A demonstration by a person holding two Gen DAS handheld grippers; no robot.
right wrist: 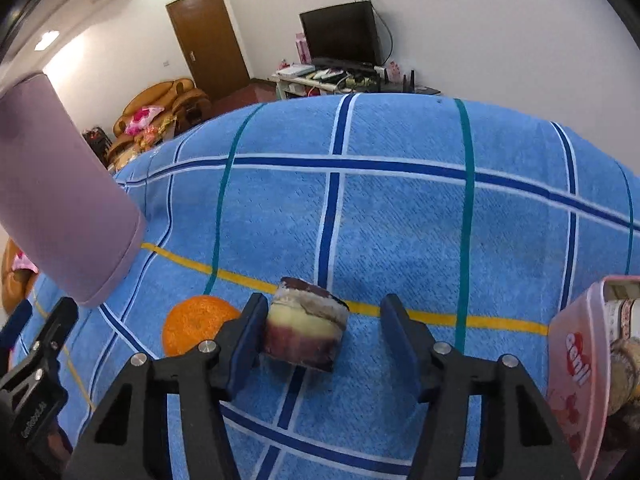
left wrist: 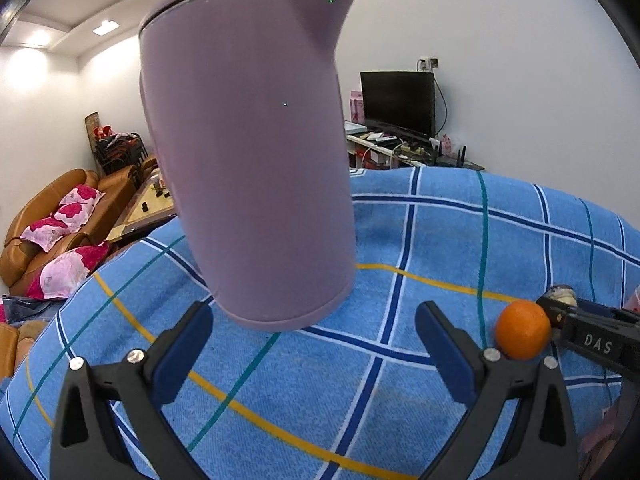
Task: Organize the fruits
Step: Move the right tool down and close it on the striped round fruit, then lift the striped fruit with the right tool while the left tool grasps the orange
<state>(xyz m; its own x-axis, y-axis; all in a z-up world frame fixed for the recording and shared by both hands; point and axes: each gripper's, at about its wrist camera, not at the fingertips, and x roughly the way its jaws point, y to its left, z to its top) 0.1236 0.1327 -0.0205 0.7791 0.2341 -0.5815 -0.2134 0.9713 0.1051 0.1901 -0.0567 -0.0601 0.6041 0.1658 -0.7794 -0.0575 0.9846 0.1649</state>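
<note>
blue plaid tablecloth (right wrist: pixel 400 220) covers the whole table, dark blue, teal and yellow lines across it. mauve electric kettle (left wrist: pixel 248 152) is the biggest thing on it, upright with lid on, straight ahead of my left gripper (left wrist: pixel 314 348), just past the tips. left jaws spread wide, nothing between them, cloth showing in the gap. at the right edge of the right wrist view sits a pink translucent plastic container (right wrist: pixel 576 364) with red lettering, some brownish items inside, cannot tell what they are. my right gripper (right wrist: pixel 324 344) is low over the cloth, jaws wide apart, with a cut fruit chunk (right wrist: pixel 306 326) between them: dark purple skin, pale yellow band, greyish top. the chunk rests on the cloth right up against the left finger pad (right wrist: pixel 248 340), with a clear gap to the other pad, not clamped. an orange (right wrist: pixel 196 326) lies on the cloth just outside that same finger, beside the chunk, near the kettle base. in the left wrist view the orange (left wrist: pixel 522 330) sits to the right of my left fingers, with the right gripper's black finger just beside it
</note>
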